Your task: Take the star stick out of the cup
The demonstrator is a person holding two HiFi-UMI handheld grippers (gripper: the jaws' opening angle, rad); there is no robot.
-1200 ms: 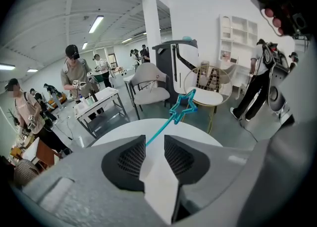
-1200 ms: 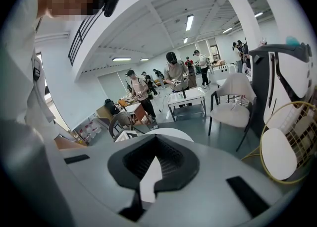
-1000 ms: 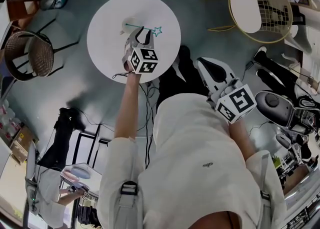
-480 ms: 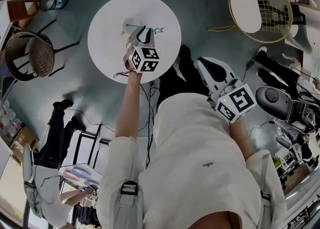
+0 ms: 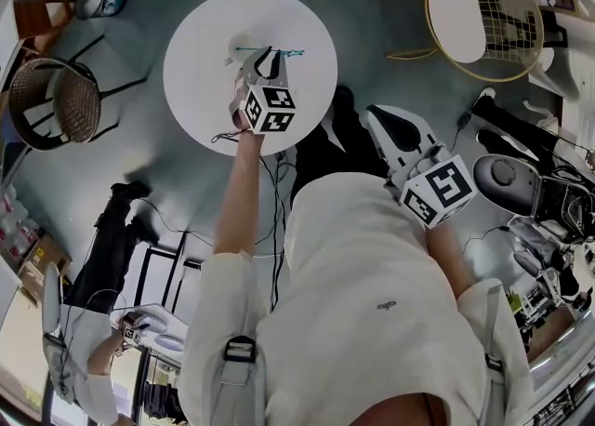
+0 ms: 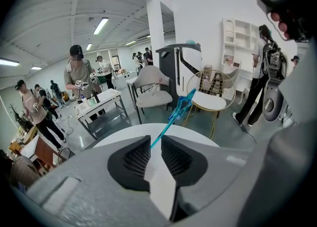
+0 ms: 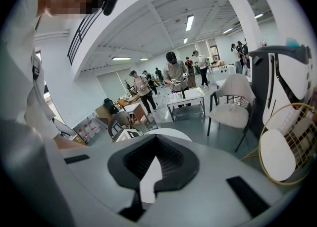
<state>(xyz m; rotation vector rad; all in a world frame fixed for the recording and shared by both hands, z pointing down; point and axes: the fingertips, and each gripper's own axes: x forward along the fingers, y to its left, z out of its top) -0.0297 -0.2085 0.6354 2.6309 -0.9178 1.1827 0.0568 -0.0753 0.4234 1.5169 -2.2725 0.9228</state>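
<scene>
Two grippers are held by one person, and only the left gripper [image 5: 266, 63] is at work. It reaches over the round white table [image 5: 200, 80] and points down at a slant, with its marker cube toward the person. The star stick [image 5: 270, 50] is thin and turquoise. In the head view it lies almost level across the far half of the table. Its left end meets the pale cup [image 5: 234, 46], which is hard to separate from the white top, so I cannot tell how deep the stick sits in it. Its star end points to the right, past the gripper. In the left gripper view the shaft of the stick [image 6: 173, 118] rises from between the two dark pads of the left gripper [image 6: 156, 141]. These jaws have just been closing, and a narrow gap is left between them. The shaft lies at the tip of the left pad, and the other pad is a little apart from it. The right gripper [image 5: 376, 117] hangs off the table over the grey floor [image 5: 372, 33], well apart from the cup. In its own view the right gripper [image 7: 155, 142] has its jaws together, with nothing between them.
</scene>
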